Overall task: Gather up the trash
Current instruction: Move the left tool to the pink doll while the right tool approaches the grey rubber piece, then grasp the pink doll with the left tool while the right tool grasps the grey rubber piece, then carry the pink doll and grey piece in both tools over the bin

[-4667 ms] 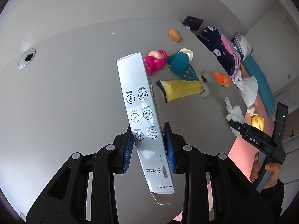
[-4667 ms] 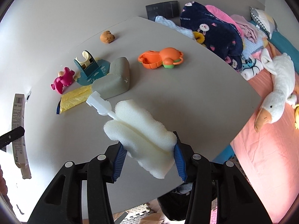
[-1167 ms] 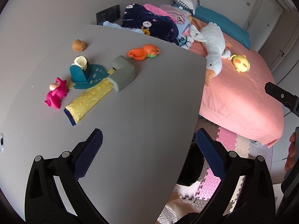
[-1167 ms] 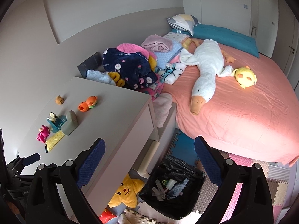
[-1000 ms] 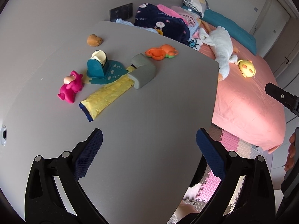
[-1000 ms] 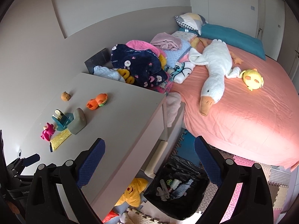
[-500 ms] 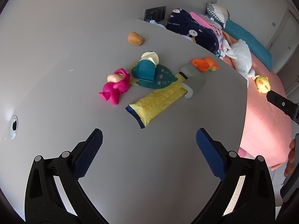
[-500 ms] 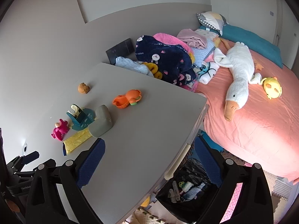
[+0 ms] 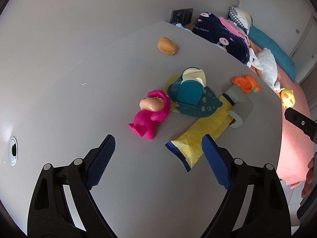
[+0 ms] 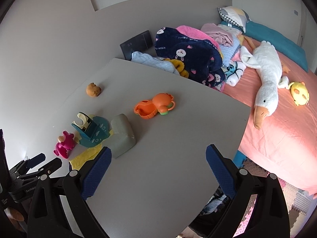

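The yellow wrapper (image 9: pixel 200 136) lies flat on the desk (image 9: pixel 138 188), its far end under the grey block (image 9: pixel 240 107) and the teal toy (image 9: pixel 188 95). Its near, blue-edged end sits just ahead of the left claw (image 9: pixel 158 160), beside the right-hand pad; the jaws are closing with nothing between them. A pink toy (image 9: pixel 148 115) lies just left of the wrapper. The right claw (image 10: pixel 158 170) hangs released and empty above bare desk, the wrapper beyond its left pad.
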Demonstrator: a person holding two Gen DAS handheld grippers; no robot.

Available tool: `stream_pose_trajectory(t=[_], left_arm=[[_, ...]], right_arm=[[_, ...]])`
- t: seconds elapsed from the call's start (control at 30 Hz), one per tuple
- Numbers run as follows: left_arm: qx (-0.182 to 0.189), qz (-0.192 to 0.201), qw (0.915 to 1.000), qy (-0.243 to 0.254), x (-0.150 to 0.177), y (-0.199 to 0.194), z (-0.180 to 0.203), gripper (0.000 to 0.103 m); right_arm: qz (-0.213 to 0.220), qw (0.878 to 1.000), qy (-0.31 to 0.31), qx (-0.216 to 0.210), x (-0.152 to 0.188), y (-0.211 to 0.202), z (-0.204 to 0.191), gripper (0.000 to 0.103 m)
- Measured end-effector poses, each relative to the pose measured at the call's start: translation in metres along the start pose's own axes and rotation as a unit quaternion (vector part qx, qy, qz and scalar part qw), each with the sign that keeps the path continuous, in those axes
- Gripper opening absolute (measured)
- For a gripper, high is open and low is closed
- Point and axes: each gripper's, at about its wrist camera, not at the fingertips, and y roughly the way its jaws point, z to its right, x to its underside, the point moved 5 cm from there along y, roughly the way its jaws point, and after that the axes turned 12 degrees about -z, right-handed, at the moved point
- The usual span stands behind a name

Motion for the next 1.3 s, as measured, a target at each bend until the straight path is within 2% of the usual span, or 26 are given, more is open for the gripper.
stream_pose_trajectory(t=[0.13, 0.3, 0.47, 0.57, 0.6, 0.63, 0.7, 0.8, 1.0, 1.03, 1.1, 1.3], left_arm=[[-0.002, -0.004, 1.0, 0.0, -0.009, 0.011, -0.006, 0.084], [-0.008, -0.018, 0.9998, -0.007, -0.017, 0.028, -0.016, 0.066], [0.0, -0.02, 0.9996, -0.019, -0.021, 0.036, -0.026, 0.063], [-0.008, -0.017, 0.9998, -0.011, -0.021, 0.037, -0.028, 0.063], [-0.013, -0.015, 0.9998, -0.009, -0.021, 0.038, -0.028, 0.063], [-0.015, -0.015, 0.9998, -0.007, -0.021, 0.038, -0.029, 0.063], [-0.014, -0.012, 0.9998, -0.008, -0.022, 0.038, -0.031, 0.063], [-0.009, -0.007, 0.9999, -0.012, -0.022, 0.037, -0.035, 0.06], [-0.007, 0.004, 1.0, -0.003, -0.029, 0.039, -0.034, 0.058], [-0.006, 0.007, 1.0, -0.002, -0.029, 0.039, -0.034, 0.055], [-0.004, 0.012, 0.9999, -0.001, -0.029, 0.038, -0.035, 0.037], [0.009, 0.014, 0.9998, -0.011, -0.028, 0.035, -0.037, 0.037]], right_arm=[[-0.008, 1.0, -0.005, -0.003, -0.006, 0.013, -0.008, 0.096], [-0.021, 1.0, -0.012, -0.013, -0.016, 0.034, -0.025, 0.096], [-0.028, 0.999, -0.021, -0.011, -0.027, 0.057, -0.042, 0.095], [-0.033, 0.999, -0.021, -0.005, -0.03, 0.069, -0.048, 0.08], [-0.038, 0.999, -0.021, -0.003, -0.031, 0.074, -0.049, 0.069], [-0.044, 0.999, -0.021, -0.001, -0.031, 0.079, -0.05, 0.063], [-0.047, 0.999, -0.018, -0.013, -0.031, 0.083, -0.052, 0.062], [-0.045, 0.998, -0.024, -0.024, -0.032, 0.083, -0.056, 0.051], [-0.06, 0.997, -0.03, -0.039, -0.032, 0.089, -0.063, 0.05], [-0.062, 0.997, -0.033, -0.043, -0.033, 0.09, -0.065, 0.042], [-0.065, 0.996, -0.042, -0.047, -0.032, 0.089, -0.068, 0.042], [-0.056, 0.996, -0.042, -0.057, -0.029, 0.079, -0.069, 0.04]])
